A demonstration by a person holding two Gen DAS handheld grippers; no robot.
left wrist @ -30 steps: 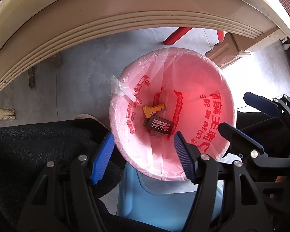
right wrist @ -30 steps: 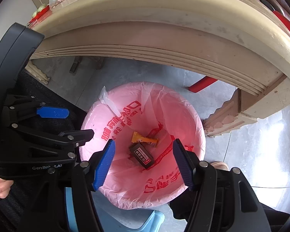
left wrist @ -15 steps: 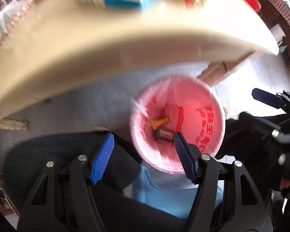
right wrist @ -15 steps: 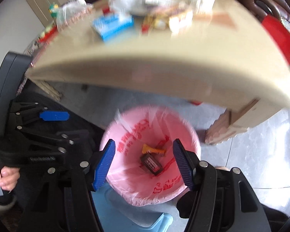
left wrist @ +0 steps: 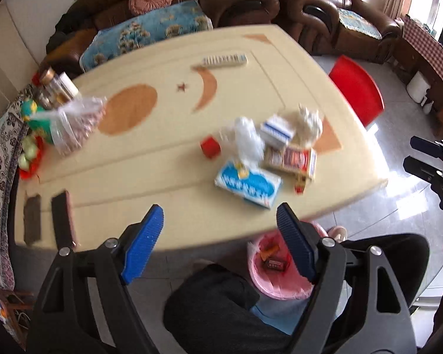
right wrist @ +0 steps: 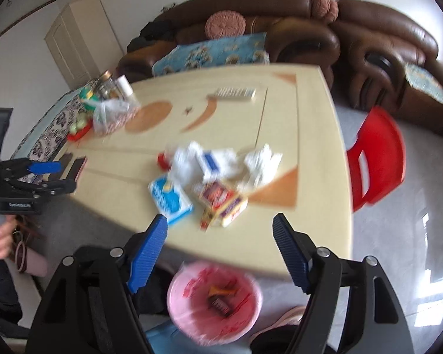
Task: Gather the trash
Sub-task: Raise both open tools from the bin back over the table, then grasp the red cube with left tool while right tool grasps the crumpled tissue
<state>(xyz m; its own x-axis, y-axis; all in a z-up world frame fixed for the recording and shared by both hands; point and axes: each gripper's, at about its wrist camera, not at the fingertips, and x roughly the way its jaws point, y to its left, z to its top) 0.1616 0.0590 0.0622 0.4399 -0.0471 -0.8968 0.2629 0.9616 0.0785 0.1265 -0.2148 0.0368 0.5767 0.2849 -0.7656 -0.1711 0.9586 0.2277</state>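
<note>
Both views are blurred, so small details are uncertain. The left hand-held gripper (left wrist: pixel 220 225) hangs above the near edge of the cream desk (left wrist: pixel 168 153) with its 2 blue-padded fingers (left wrist: pixel 141 244) spread wide apart and nothing between them. The right hand-held gripper (right wrist: pixel 220 236) is likewise spread wide and empty, poised over the desk's near edge.

The trash sits in 1 loose cluster on the right half of the desk: 1 blue-and-white packet (left wrist: pixel 248 184) nearest the edge, 1 red-and-yellow carton (left wrist: pixel 292 159) just beside it, 1 white box with blue stripes (left wrist: pixel 277 131) behind that, 1 small red cube (left wrist: pixel 210 147) to the left, and 2 crumpled white pieces, 1 clear plastic wrapper (left wrist: pixel 248 141) and 1 wad of tissue (left wrist: pixel 308 124). In the right wrist view the same cluster lies straight ahead, the blue-and-white packet (right wrist: pixel 169 200) closest to the fingers.

Below the desk's edge, on the floor, stands 1 bin lined with a pink bag (right wrist: pixel 215 301); inside it lie 2 items, 1 orange wrapper (right wrist: pixel 221 289) and 1 dark box (right wrist: pixel 220 305).

Elsewhere on the desk: 2 dark flat objects (left wrist: pixel 48 215) near the left edge, 1 clear bag of reddish contents (left wrist: pixel 73 124), 2 jars (left wrist: pixel 56 87) behind it, and 1 long pale strip (left wrist: pixel 224 60) at the far side. 1 red chair (left wrist: pixel 356 90) stands at the desk's right, and a brown sofa (left wrist: pixel 251 0) runs along the back.
</note>
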